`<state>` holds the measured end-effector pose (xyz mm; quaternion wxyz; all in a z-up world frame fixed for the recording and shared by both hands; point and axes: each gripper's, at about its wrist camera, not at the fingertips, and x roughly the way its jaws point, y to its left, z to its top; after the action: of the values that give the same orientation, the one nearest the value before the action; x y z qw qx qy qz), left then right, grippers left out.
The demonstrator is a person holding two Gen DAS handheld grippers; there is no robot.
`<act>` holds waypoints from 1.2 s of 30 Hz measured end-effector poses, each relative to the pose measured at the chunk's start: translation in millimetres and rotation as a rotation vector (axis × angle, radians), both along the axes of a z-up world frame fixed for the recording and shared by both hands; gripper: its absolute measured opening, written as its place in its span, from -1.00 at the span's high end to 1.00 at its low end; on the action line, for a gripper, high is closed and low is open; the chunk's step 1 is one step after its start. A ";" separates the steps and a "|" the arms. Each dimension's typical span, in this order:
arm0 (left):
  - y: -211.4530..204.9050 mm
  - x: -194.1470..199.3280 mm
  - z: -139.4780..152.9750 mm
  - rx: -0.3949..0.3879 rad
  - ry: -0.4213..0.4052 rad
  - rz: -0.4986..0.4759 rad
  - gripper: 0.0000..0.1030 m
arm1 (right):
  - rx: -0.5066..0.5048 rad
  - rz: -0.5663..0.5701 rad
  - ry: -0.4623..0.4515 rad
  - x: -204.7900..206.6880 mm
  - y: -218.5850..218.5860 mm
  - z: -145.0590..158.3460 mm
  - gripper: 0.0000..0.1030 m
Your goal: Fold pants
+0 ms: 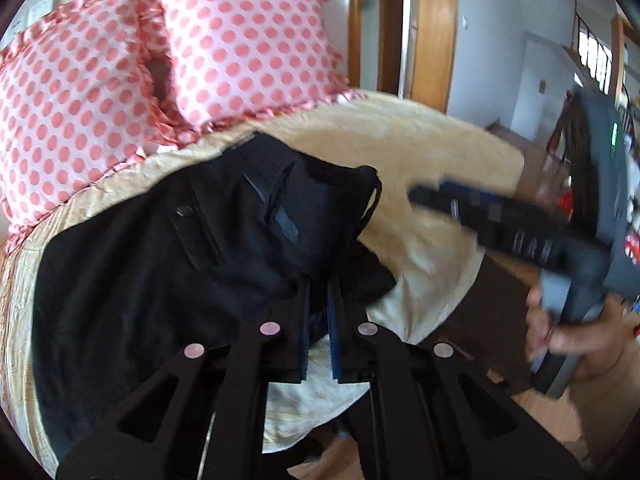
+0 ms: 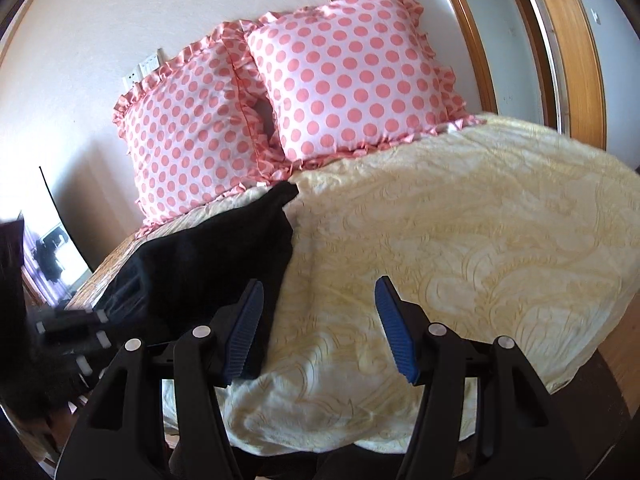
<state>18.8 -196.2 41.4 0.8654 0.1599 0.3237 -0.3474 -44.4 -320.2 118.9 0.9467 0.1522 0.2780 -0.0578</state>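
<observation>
Covering bed, yellow embossed blanket.

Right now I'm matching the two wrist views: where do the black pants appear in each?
Left wrist: black pants fill the centre and left, spread on the yellow bedspread.
Right wrist: black pants lie at left of centre, beside the open claw's left finger.
Shared landmark: the polka-dot pillows behind them.

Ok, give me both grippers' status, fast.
Left gripper: shut on the black pants.
Right gripper: open, nothing between its fingers, over the yellow bedspread.
</observation>
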 end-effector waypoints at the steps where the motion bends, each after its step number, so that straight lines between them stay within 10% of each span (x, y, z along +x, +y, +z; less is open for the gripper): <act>1: 0.1 -1.6 -3.3 0.000 -0.001 -0.006 0.80 | -0.007 0.000 -0.008 0.6 0.6 3.3 -0.16; 8: 53.5 -17.0 33.4 -0.142 -0.075 0.016 -0.65 | -0.084 0.093 -0.087 13.7 24.5 33.0 -0.16; 12: 95.5 11.3 37.5 -0.118 -0.180 0.239 -0.74 | -0.035 0.295 -0.091 44.1 65.6 28.9 -0.16; 16: 117.9 44.4 20.9 -0.119 -0.097 0.351 -0.74 | -0.080 0.370 -0.002 75.2 99.5 8.1 -0.16; 22: 130.6 65.1 -23.2 -0.076 0.065 0.397 -0.73 | -0.169 0.339 0.207 82.0 115.9 -34.8 -0.17; 26: 135.1 50.3 -34.3 -0.093 0.019 0.396 -0.74 | -0.262 0.335 0.213 68.1 130.1 -38.1 -0.17; 36: 156.4 44.2 -25.7 -0.141 -0.006 0.406 -0.96 | 0.038 0.211 0.259 134.8 17.5 6.4 -0.52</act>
<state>63.0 -39.8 15.7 0.9276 0.0316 0.3214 -0.1875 90.4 -302.7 125.3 0.9007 0.1311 0.4132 0.0281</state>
